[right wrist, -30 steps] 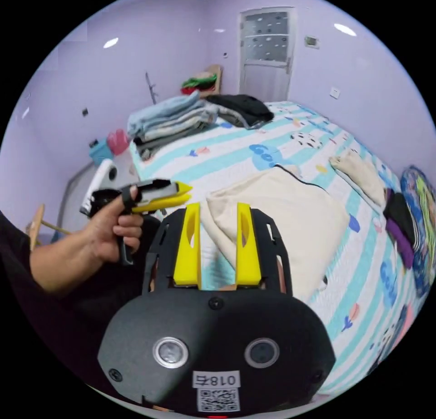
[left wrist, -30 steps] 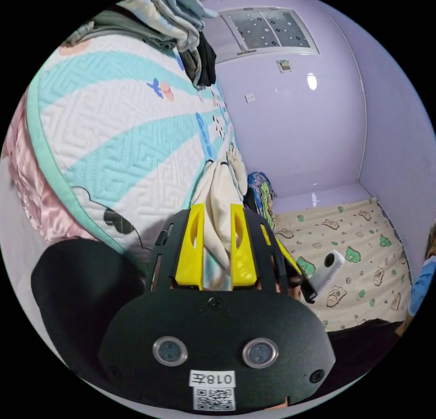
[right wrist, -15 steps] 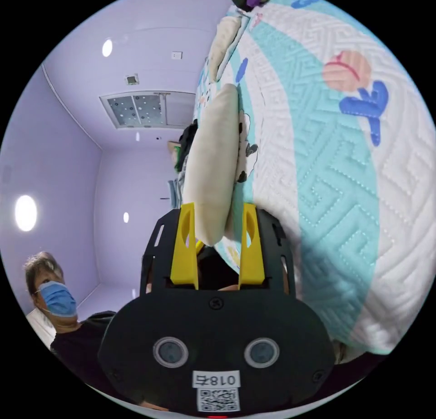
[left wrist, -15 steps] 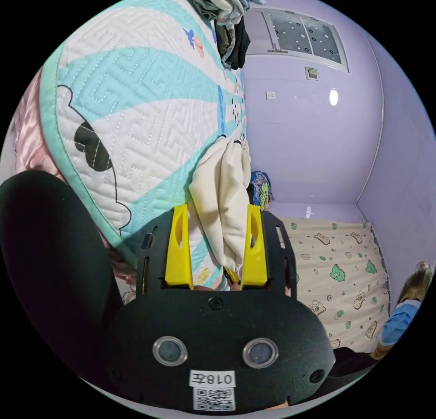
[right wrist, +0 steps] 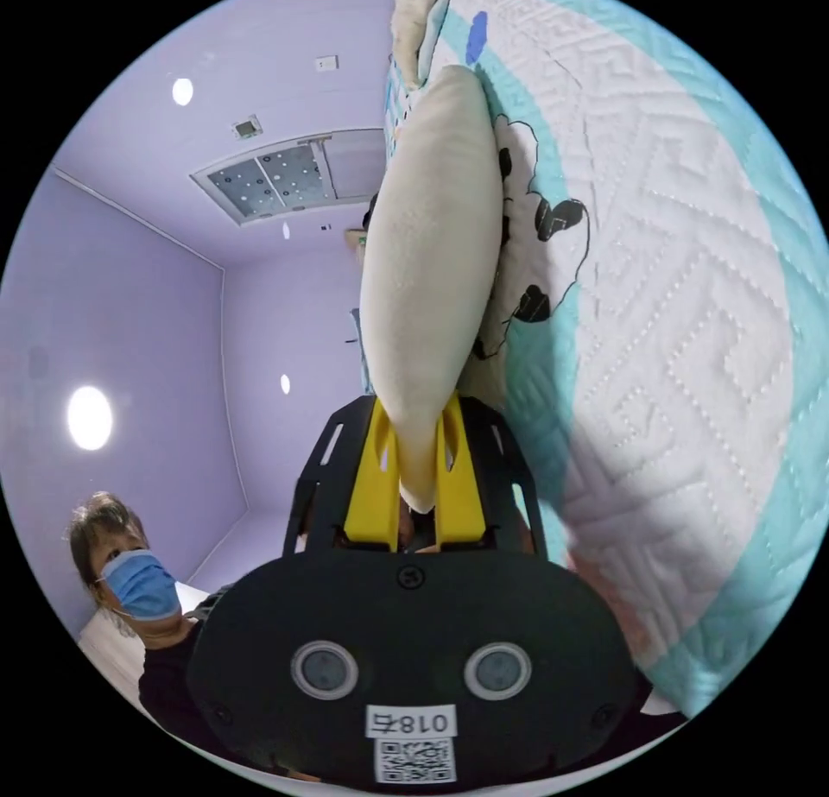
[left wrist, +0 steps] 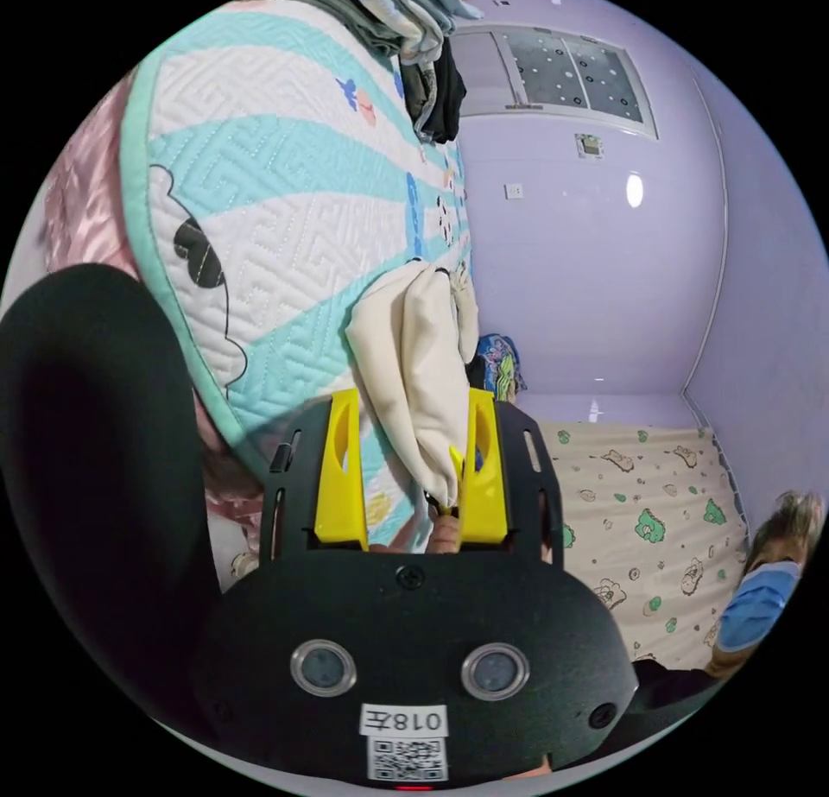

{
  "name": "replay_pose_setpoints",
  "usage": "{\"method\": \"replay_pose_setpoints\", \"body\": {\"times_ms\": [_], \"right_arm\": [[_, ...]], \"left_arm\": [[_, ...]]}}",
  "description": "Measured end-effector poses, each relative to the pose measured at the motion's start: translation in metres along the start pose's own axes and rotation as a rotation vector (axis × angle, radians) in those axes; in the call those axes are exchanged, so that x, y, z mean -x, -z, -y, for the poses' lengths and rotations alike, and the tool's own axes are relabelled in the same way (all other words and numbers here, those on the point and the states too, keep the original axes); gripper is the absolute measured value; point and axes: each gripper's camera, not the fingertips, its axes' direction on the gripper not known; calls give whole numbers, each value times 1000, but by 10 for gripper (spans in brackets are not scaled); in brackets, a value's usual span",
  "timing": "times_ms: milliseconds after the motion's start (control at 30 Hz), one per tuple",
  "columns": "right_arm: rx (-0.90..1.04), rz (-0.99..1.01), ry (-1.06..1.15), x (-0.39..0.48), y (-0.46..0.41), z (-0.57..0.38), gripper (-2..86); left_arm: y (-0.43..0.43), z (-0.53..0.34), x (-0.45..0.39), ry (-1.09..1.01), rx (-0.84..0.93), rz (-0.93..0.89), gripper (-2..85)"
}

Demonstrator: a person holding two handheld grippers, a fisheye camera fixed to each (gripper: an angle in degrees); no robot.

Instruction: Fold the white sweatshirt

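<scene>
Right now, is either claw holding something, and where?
The right claw pinches the white sweatshirt's folded edge. The left claw is open around another edge.

Sweatshirt (right wrist: 429, 253) on the quilt (right wrist: 691, 313), its end between the right gripper (right wrist: 416, 477) fingers.

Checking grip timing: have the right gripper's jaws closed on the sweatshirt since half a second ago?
Yes. The right gripper now pinches the sweatshirt edge; its yellow jaws, earlier wide apart against their black frame, have drawn together.
</scene>
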Motion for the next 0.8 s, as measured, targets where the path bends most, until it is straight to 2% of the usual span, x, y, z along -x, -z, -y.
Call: {"method": "replay_pose_setpoints", "body": {"times_ms": [167, 300, 433, 500, 567, 667, 800], "right_arm": [[4, 32, 12, 6, 13, -11, 60], [12, 5, 5, 3, 31, -26, 59], [39, -24, 28, 3, 35, -30, 59], [57, -44, 58, 9, 37, -29, 59], [75, -71, 85, 14, 39, -27, 58], [112, -131, 131, 22, 39, -28, 57], [130, -116, 135, 20, 44, -31, 55]], "left_arm": [[-30, -10, -2, -9, 67, -37, 193], [-35, -6, -9, -30, 57, -53, 212], [-41, -8, -23, -62, 90, -1, 218], [-42, -9, -31, -67, 97, 44, 201], [-45, -6, -36, -51, 126, 138, 144], [-51, -2, -32, -7, 164, 167, 86], [-50, -7, -37, -43, 160, 148, 62]]}}
